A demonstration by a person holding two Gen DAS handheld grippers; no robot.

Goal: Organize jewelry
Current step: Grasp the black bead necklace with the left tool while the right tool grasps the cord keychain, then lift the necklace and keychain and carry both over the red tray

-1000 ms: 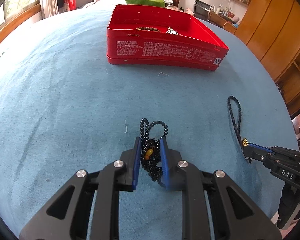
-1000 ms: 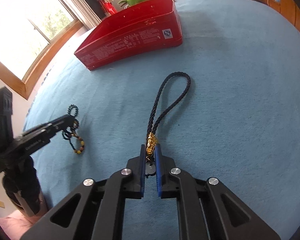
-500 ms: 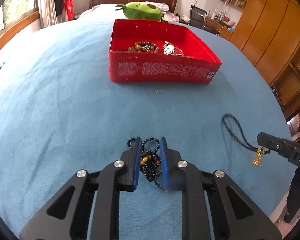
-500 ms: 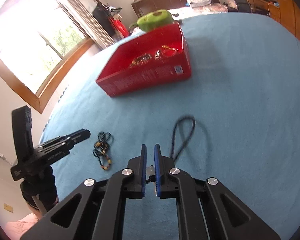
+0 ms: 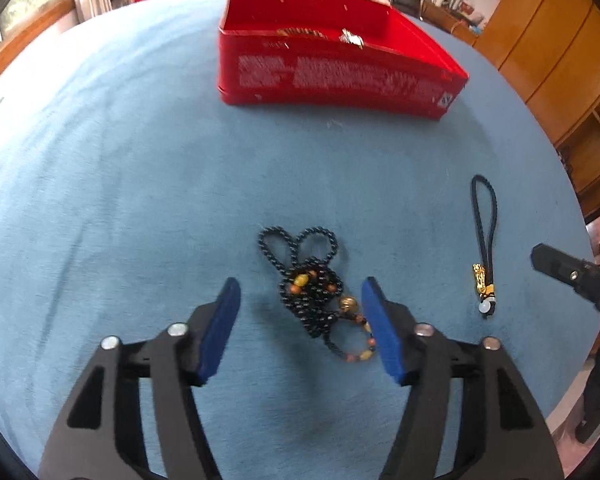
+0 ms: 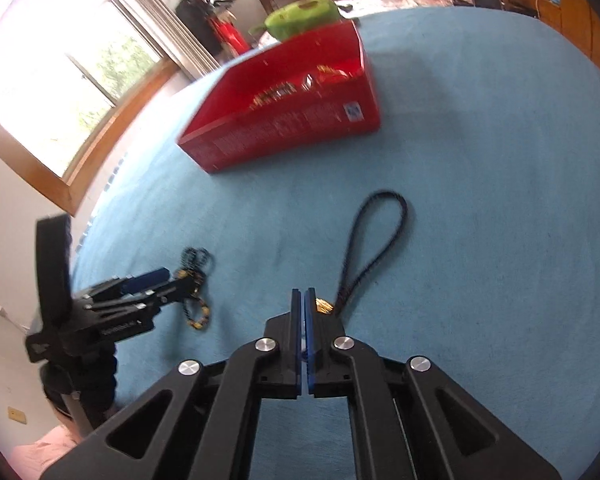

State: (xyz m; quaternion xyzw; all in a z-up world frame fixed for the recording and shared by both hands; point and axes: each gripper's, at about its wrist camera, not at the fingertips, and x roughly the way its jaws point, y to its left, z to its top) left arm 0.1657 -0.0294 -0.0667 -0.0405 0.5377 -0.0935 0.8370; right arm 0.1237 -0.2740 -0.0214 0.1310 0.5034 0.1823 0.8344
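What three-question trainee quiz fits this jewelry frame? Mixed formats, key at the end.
1. True or false: the left tongs are clamped on the beaded necklace.
2. Where is the black cord? A in the red tin; B lying on the blue cloth; C hanging in the air.
3. Which tongs are shut with nothing gripped?

Key
1. False: they have just been opening; the necklace lies between them, untouched.
2. B.
3. The right tongs.

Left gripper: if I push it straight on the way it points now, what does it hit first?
Most likely the black bead necklace, lying loose on the blue cloth between the left gripper's open jaws, which have just been opening. The red tin sits well beyond.
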